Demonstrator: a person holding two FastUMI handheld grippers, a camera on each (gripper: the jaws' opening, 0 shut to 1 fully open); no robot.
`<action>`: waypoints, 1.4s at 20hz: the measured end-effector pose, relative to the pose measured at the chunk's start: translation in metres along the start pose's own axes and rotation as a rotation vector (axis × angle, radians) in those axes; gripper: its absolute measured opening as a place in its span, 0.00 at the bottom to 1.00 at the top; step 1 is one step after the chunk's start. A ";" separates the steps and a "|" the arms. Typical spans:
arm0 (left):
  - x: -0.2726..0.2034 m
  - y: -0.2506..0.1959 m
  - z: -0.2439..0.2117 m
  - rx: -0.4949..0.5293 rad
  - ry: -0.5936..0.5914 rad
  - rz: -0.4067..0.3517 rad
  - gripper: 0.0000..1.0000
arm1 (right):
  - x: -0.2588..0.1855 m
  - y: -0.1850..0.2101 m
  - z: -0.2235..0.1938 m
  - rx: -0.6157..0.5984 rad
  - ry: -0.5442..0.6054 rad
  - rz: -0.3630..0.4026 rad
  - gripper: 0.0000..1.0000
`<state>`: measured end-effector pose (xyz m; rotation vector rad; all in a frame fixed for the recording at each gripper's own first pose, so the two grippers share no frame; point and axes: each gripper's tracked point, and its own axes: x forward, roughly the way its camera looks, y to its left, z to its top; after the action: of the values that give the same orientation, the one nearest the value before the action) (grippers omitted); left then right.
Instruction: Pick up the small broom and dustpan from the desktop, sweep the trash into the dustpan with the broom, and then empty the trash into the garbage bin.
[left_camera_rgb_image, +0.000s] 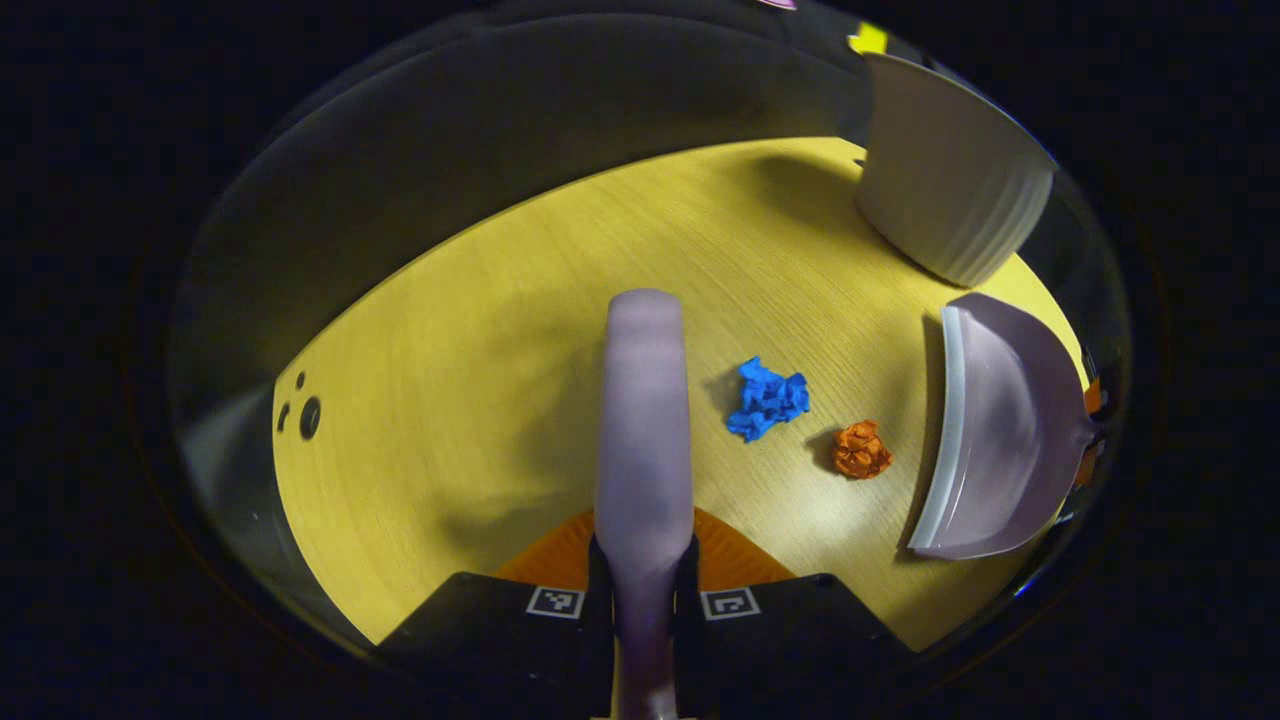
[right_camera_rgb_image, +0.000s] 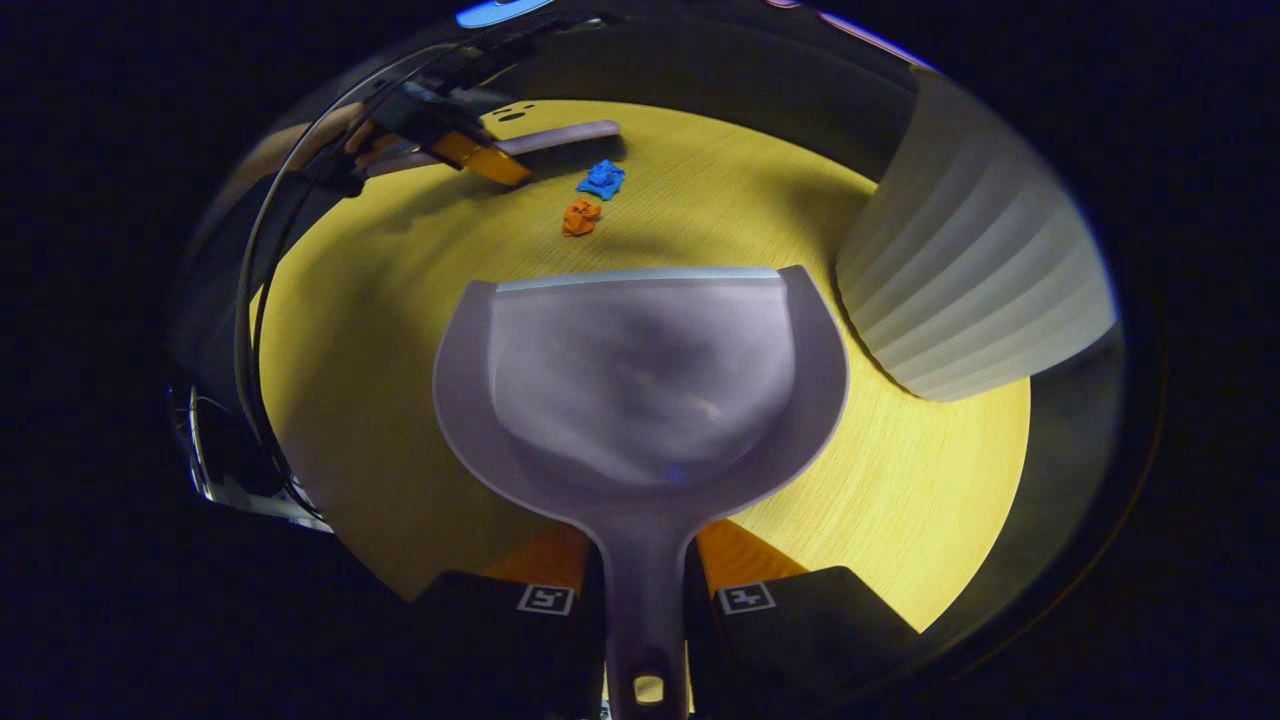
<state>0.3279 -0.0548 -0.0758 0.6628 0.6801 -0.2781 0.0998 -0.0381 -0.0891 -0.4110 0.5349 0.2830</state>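
Note:
My left gripper (left_camera_rgb_image: 645, 565) is shut on the pale purple small broom (left_camera_rgb_image: 645, 420), which points forward over the yellow wooden desktop (left_camera_rgb_image: 450, 400). Just right of the broom lie a blue paper wad (left_camera_rgb_image: 767, 398) and an orange paper wad (left_camera_rgb_image: 861, 449). Farther right, the purple dustpan (left_camera_rgb_image: 1000, 430) faces them with its lip. My right gripper (right_camera_rgb_image: 645, 575) is shut on the handle of this dustpan (right_camera_rgb_image: 640, 380), which is held low over the desk and has nothing in it. Beyond its lip I see the orange wad (right_camera_rgb_image: 580, 216), the blue wad (right_camera_rgb_image: 601, 179), the broom (right_camera_rgb_image: 560, 135) and the left gripper (right_camera_rgb_image: 470, 150).
A white ribbed garbage bin (right_camera_rgb_image: 970, 270) stands to the right of the dustpan, near the desk's edge, and shows at the far right as the bin (left_camera_rgb_image: 950, 170). Small round holes (left_camera_rgb_image: 305, 415) mark the desktop at the left. Dark booth wall surrounds the desk.

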 end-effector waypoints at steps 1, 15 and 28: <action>0.002 -0.002 0.004 0.021 0.000 -0.002 0.28 | 0.002 0.002 -0.002 -0.008 0.012 0.007 0.37; -0.030 -0.161 -0.017 0.150 0.137 -0.432 0.28 | 0.012 0.010 0.004 -0.066 -0.013 0.019 0.42; -0.097 -0.188 -0.035 -0.222 -0.015 -0.464 0.28 | 0.012 0.010 0.004 -0.030 -0.044 0.015 0.37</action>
<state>0.1546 -0.1727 -0.1215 0.2839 0.8331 -0.6248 0.1078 -0.0257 -0.0950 -0.4297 0.4914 0.3137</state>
